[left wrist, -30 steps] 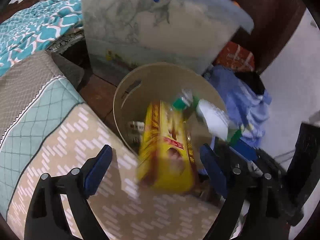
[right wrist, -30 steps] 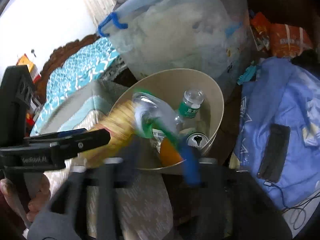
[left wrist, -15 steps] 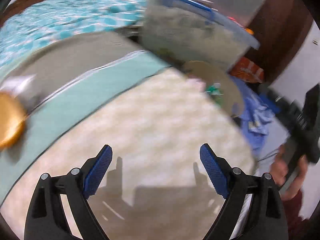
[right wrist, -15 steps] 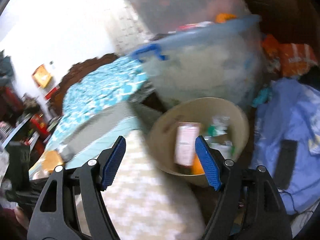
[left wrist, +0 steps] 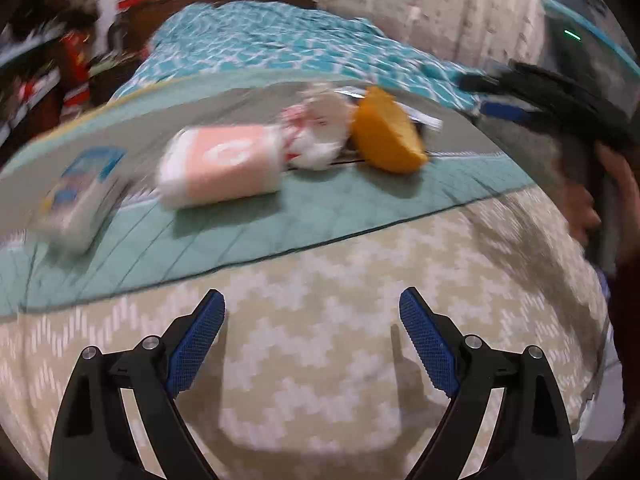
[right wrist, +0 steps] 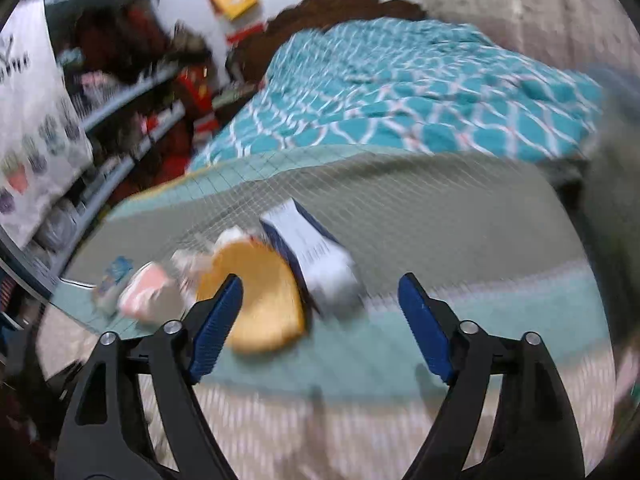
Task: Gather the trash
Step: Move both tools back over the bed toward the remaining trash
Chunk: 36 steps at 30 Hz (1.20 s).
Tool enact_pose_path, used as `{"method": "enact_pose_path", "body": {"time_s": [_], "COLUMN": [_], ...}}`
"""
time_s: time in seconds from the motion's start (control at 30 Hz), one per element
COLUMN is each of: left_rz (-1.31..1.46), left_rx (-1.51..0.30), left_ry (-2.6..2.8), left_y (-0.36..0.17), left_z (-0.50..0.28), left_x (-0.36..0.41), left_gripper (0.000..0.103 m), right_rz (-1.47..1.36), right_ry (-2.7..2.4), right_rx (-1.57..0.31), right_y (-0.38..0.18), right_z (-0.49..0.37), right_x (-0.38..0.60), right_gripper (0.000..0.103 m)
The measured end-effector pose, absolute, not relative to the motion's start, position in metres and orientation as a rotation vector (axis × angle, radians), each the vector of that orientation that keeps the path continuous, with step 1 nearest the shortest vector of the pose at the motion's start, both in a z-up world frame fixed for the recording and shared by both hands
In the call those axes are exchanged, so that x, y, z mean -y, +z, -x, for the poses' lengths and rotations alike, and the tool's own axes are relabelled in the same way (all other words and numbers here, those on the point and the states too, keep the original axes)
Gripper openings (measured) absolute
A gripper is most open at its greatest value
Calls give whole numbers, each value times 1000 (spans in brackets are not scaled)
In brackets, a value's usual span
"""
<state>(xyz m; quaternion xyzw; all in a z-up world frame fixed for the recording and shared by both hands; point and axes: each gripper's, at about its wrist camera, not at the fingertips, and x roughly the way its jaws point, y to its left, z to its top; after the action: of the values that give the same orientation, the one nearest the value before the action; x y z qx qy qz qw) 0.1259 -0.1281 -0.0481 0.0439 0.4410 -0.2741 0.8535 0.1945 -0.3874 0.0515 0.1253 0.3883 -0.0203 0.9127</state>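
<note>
Both claws gape wide and hold nothing: the left gripper [left wrist: 312,312] over the zigzag bedspread [left wrist: 320,344], the right gripper [right wrist: 320,300] just short of the trash. An orange disc [right wrist: 260,300], a white-and-navy carton [right wrist: 312,256], a pink packet [left wrist: 220,168], crumpled wrappers [left wrist: 320,136] and a blue-labelled pack [left wrist: 80,192] lie together on the teal quilt band [left wrist: 360,196]. Motion blur hides their labels, and none sits in any container.

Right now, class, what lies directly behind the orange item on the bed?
In the right wrist view, a white-and-navy carton lies behind the orange item, its near edge apparently hidden by it. Crumpled white wrapping sits beside. Anything underneath is hidden.
</note>
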Motion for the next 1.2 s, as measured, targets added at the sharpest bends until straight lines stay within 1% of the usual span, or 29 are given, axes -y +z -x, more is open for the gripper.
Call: {"method": "enact_pose_path", "body": {"time_s": [0.07, 0.13, 0.23, 0.33, 0.4, 0.47, 0.53, 0.63, 0.83, 0.93, 1.0, 1.07, 1.2], "left_rz": [-20, 1, -5, -9, 2, 24, 59, 124, 204, 186, 185, 177, 148], "left_rx": [-921, -910, -916, -902, -897, -895, -892, -891, -894, -889, -899, -909, -899], "left_ry": [-592, -612, -636, -657, -668, -674, -678, -685, -703, -722, -731, -733, -719], "left_y": [-45, -43, -43, -40, -41, -41, -40, -39, -36, -31, -31, -31, -28], "left_z": [-129, -131, -130, -126, -126, -126, -127, -130, -129, -120, -115, -111, -102], "left_x": [116, 113, 115, 119, 119, 118, 112, 103, 88, 90, 90, 92, 89], "left_gripper": [83, 83, 83, 83, 83, 83, 83, 83, 84, 85, 86, 86, 87], "right_rz": [-255, -312, -436, -413, -337, -254, -251, -126, -2, -13, -72, -165, -262], "right_ry": [-70, -106, -85, -53, 6, 82, 199, 319, 467, 368, 288, 207, 141], "right_rx": [-868, -939, -1035, -1128, -1200, -1212, -1251, -1270, -1235, -1090, -985, -866, -751], "right_y": [45, 34, 16, 1, -10, -8, -8, -2, 11, 36, 51, 64, 71], "right_z": [-236, -273, -305, -321, -322, -311, -297, -261, -174, -136, -122, -99, -70], "right_x": [385, 391, 397, 388, 368, 351, 337, 307, 266, 277, 295, 314, 324], "right_gripper": [88, 88, 88, 87, 82, 82, 80, 80, 80, 80, 84, 85, 85]}}
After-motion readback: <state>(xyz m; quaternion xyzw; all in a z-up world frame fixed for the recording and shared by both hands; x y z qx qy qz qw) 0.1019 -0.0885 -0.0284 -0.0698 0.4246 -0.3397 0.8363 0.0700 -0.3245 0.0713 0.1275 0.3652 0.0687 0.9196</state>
